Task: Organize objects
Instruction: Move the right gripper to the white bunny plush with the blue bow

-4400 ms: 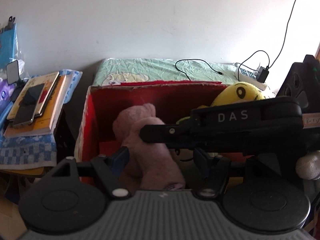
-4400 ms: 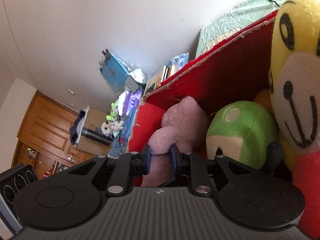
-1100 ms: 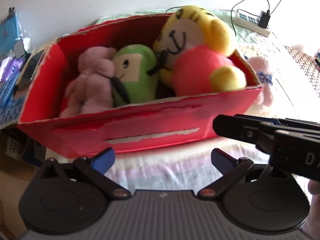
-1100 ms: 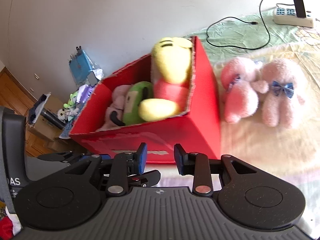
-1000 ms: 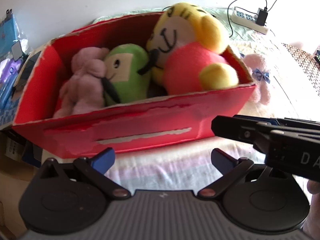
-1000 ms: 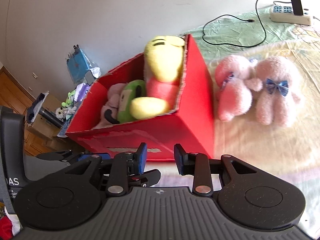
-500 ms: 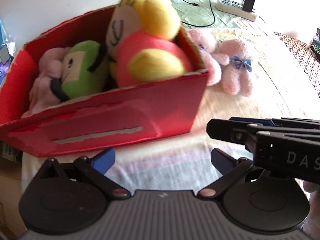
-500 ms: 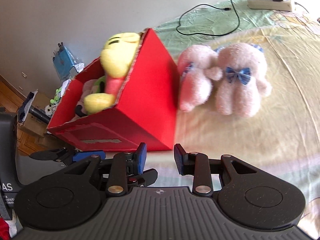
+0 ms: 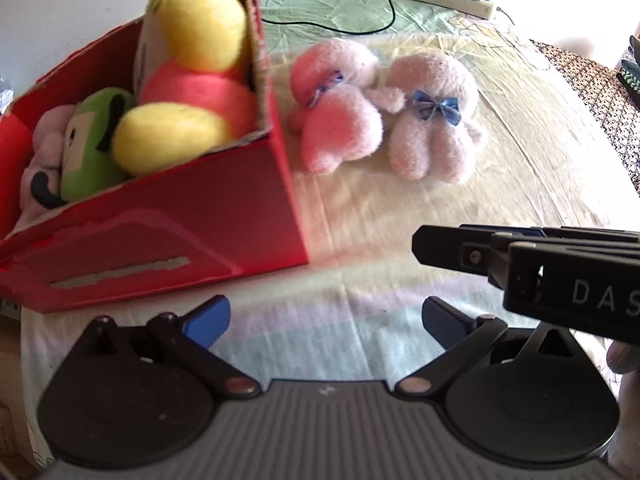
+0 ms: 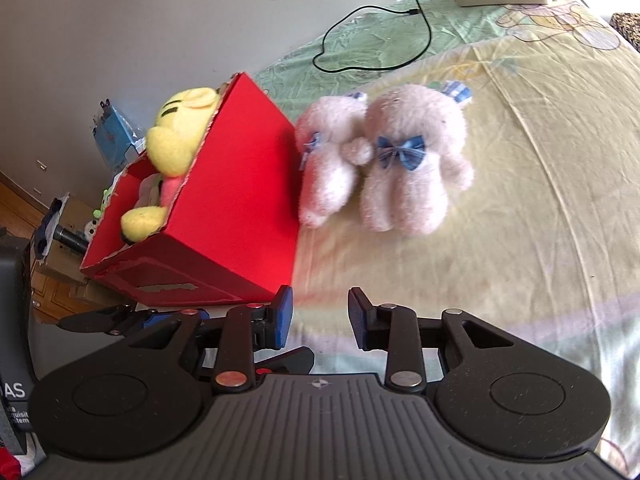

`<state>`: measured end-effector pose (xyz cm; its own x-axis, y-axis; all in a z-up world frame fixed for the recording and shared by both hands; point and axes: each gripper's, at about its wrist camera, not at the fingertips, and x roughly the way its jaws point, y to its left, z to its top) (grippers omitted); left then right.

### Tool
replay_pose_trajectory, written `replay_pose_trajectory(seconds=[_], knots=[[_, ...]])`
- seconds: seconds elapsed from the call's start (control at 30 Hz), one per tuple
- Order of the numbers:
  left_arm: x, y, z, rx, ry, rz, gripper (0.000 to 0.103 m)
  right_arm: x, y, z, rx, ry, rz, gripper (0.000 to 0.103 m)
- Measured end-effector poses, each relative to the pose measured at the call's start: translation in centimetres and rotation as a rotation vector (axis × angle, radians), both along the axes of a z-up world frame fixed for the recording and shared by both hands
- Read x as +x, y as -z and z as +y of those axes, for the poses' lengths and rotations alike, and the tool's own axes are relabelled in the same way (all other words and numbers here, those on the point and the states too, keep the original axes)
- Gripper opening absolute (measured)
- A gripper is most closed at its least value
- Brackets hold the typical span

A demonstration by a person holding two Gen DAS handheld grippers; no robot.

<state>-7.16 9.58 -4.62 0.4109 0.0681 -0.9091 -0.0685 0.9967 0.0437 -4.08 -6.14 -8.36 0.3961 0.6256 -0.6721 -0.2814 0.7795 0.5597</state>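
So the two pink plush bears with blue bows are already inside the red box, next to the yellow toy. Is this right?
Not quite. The two pink plush bears lie on the bed sheet beside the red box, outside it, as the left wrist view shows. The yellow toy is inside.

Strong daylight floods in from about two o'clock, and in the left wrist view the bedsheet (image 9: 532,168) burns out to white along the right side. The red box (image 9: 168,216) catches a pale sheen on its near face, and its own shadow side looks deep and saturated. Both pink plush toys (image 10: 384,160) are soft with motion blur, as is the sheet around them. Fisheye bending curves the wall and bed edges, and the corners fall off to black.
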Motion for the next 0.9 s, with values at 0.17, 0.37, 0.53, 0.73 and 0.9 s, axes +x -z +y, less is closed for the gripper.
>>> replay_pose_trajectory(seconds=[0.17, 0.37, 0.53, 0.73, 0.9], knots=[[0.6, 0.1, -1.4, 0.017, 0.005, 0.007, 0.102, 0.7, 0.4, -1.3, 0.008, 0.014, 0.017, 0.034], [1.4, 0.5, -2.6, 0.023, 0.0, 0.025, 0.102, 1.4, 1.0, -2.9, 0.019, 0.036, 0.045, 0.034], [2.1, 0.6, -3.7, 0.025, 0.012, 0.025, 0.102, 2.0, 1.6, -4.2, 0.027, 0.053, 0.063, 0.034], [3.1, 1.1, -5.3, 0.03, 0.038, 0.027, 0.102, 2.9, 2.5, -5.6, 0.039, 0.076, 0.102, 0.034], [4.2, 1.7, -6.1, 0.034, 0.042, 0.045, 0.102, 3.7, 3.1, -6.5, 0.054, 0.101, 0.119, 0.034]])
